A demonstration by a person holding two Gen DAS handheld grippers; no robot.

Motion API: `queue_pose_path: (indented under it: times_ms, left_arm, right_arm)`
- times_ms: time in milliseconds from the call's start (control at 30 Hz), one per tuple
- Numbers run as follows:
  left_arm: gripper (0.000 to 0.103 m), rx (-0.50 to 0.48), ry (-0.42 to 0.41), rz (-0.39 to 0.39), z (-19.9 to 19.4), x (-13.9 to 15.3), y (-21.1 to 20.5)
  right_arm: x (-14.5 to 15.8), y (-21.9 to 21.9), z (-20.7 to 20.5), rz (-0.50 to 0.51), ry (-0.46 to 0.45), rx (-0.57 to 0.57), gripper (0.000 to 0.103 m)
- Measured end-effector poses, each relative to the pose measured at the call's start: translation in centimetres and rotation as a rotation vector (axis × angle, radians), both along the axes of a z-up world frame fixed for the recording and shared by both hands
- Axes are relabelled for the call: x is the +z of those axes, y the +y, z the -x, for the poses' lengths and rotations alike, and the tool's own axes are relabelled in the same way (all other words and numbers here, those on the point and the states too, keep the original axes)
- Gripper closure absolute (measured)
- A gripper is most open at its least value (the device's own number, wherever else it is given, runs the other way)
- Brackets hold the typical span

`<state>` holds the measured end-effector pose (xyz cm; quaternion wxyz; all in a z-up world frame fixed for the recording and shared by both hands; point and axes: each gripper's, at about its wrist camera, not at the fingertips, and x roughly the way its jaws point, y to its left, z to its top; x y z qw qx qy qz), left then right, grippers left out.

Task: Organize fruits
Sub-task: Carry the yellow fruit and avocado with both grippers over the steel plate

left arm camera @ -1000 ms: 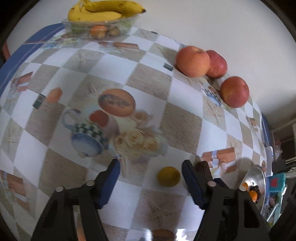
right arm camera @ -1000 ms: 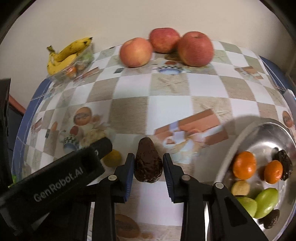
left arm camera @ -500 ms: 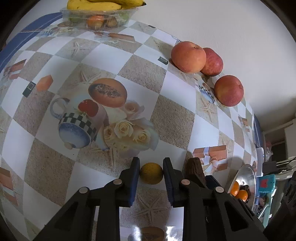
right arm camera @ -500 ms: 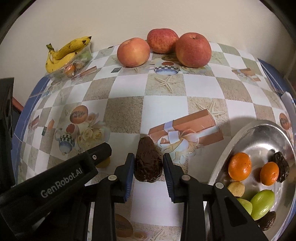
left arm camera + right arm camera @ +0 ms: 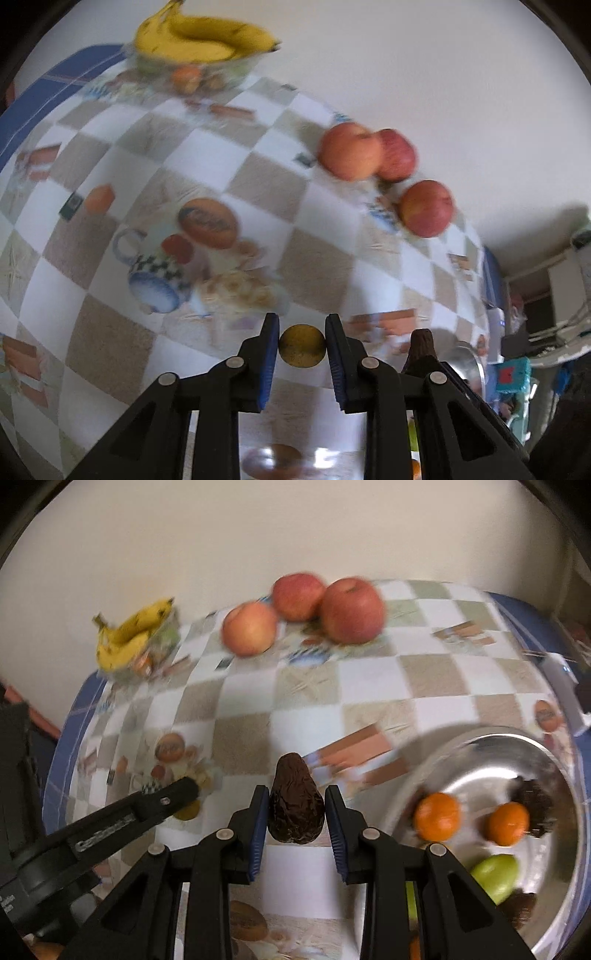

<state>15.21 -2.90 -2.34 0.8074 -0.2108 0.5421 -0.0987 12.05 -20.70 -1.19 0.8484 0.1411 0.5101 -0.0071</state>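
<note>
Both grippers now lift off the worktop (image 5: pixel 369 686): left gripper (image 5: pixel 302 345) clamps a small yellow fruit (image 5: pixel 302 350), right gripper (image 5: pixel 295 808) clamps a wrinkled dark avocado (image 5: pixel 295 808); steel bowl (image 5: pixel 480 746) at lower right awaits both, apples (image 5: pixel 351 609) remain.

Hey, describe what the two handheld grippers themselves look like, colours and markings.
Both the left gripper and the right gripper have matte black angular linkage arms with silver round pivots and ribbed blue finger pads. White lettering runs along the left one's side, too blurred to read.

A plain cream wall (image 5: pixel 258 528) backs the table (image 5: pixel 369 672) (checked cloth, blue border); cluttered shelving (image 5: pixel 546 295) stands beyond.
</note>
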Motion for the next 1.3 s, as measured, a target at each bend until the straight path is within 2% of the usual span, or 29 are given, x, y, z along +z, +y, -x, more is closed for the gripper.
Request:
queue_pose_path:
  times_ms: [233, 367, 467, 600, 700, 833, 933, 1067, 1133, 1300]
  left_arm:
    - [0.076, -0.187, -0.058, 0.006, 1.4, 1.5, -6.4]
    - [0.076, -0.288, -0.057, -0.002, 2.4, 0.7, -9.9]
    - [0.076, -0.343, -0.049, -0.007, 3.3, 0.1, -11.7]
    - [0.076, -0.385, -0.038, -0.01, 4.2, -0.8, -13.1]
    - [0.076, -0.405, -0.075, -0.051, 4.8, -0.6, -13.7]
    - [0.076, -0.412, -0.107, -0.066, 5.2, -0.5, -14.2]
    - [0.076, -0.418, -0.097, -0.035, 5.3, -0.7, -14.4]
    - [0.076, -0.449, -0.091, -0.066, 5.8, -1.1, -15.2]
    - [0.075, -0.455, -0.068, -0.068, 5.9, -1.8, -15.4]
    - [0.075, -0.457, -0.068, -0.075, 6.1, -1.9, -15.5]
  right_arm:
    - [0.6, -7.6, 1.7, -0.029, 0.021, -0.202, 0.071]
    - [0.4, -11.5, 2.8, -0.041, 0.037, -0.283, 0.071]
    - [0.0, -13.2, 3.5, -0.086, 0.045, -0.316, 0.071]
    - [-0.5, -13.3, 3.3, -0.125, 0.058, -0.308, 0.071]
    - [-1.0, -12.8, 3.0, -0.136, 0.076, -0.289, 0.07]
    - [-1.7, -12.6, 3.0, -0.132, 0.101, -0.292, 0.07]
    - [-1.9, -12.6, 3.0, -0.137, 0.102, -0.293, 0.07]
    - [-1.9, -12.6, 2.9, -0.127, 0.103, -0.29, 0.07]
    - [-1.8, -12.5, 2.9, -0.124, 0.105, -0.29, 0.07]
    - [-1.9, -12.5, 2.7, -0.121, 0.109, -0.288, 0.07]
